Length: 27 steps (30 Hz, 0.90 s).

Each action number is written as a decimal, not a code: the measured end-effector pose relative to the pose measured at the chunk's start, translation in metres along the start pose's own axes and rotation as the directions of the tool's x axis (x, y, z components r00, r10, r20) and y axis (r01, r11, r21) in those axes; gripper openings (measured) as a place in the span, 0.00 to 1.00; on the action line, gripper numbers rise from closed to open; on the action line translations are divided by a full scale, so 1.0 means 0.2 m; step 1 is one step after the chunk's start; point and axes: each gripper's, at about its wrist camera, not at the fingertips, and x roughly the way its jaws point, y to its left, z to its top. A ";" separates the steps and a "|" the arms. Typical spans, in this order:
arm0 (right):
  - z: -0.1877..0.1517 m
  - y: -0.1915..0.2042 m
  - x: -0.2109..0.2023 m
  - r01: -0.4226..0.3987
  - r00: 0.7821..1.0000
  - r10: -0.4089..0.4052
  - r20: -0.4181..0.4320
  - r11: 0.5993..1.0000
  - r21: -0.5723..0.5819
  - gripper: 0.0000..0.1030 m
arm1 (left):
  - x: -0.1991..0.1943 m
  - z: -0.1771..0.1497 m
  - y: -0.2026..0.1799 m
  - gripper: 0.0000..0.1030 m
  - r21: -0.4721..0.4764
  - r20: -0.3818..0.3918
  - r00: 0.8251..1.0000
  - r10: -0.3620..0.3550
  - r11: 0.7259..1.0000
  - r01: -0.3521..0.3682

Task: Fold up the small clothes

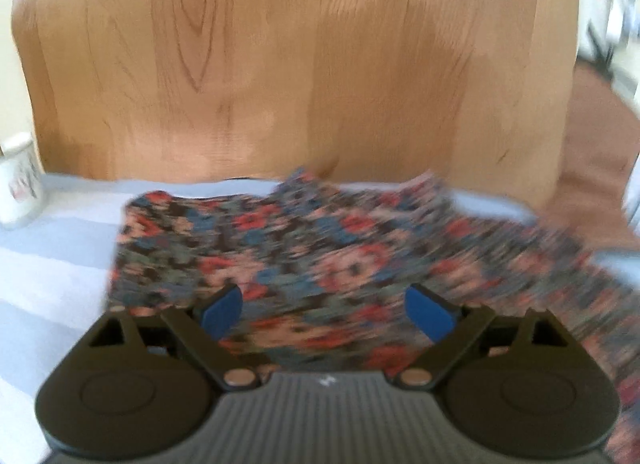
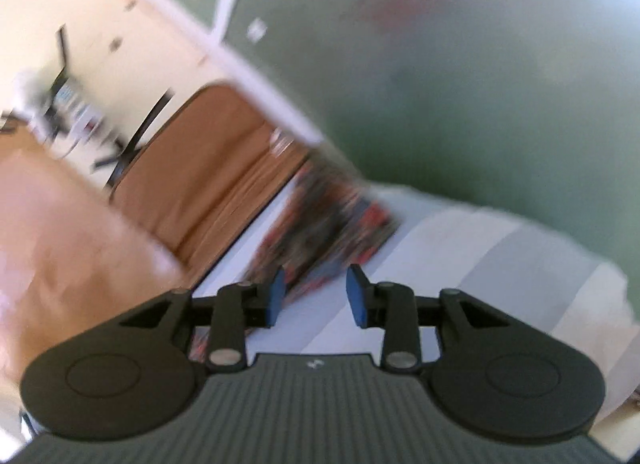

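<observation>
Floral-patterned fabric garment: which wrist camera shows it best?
The left wrist view: the floral-patterned fabric garment fills the foreground, spread on the pale striped cloth. The right wrist view shows only a blurred, narrow strip of it.

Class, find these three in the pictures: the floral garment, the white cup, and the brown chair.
Garment (image 1: 320, 248), left wrist view, middle of the floral cloth.
Cup (image 1: 18, 184), left wrist view, its side wall.
Chair (image 2: 216, 172), right wrist view, centre of its brown padded face.

garment (image 1: 304, 248) on cloth (image 1: 56, 264) | cup (image 1: 18, 184) left | wooden panel (image 1: 280, 64) behind
</observation>
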 end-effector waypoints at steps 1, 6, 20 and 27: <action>0.00 0.05 0.03 0.008 1.000 -0.009 -0.004 1.000 -0.028 0.43 | -0.01 0.00 -0.02 0.89 -0.041 0.006 0.999 -0.034 0.999 0.035; 0.09 0.19 0.22 0.078 0.997 -0.078 -0.002 0.996 -0.038 0.55 | 0.05 -0.10 -0.17 0.89 -0.099 -0.012 0.990 -0.140 0.986 0.138; 0.35 0.33 0.16 -0.171 0.943 0.170 0.286 0.985 -0.022 0.07 | 0.10 -0.19 -0.38 0.90 0.133 -0.013 1.000 -0.003 0.991 0.005; 0.10 0.02 0.38 0.066 0.987 -0.081 0.136 0.992 0.109 0.07 | 0.10 -0.19 -0.40 0.92 0.159 -0.022 1.000 0.011 0.987 -0.008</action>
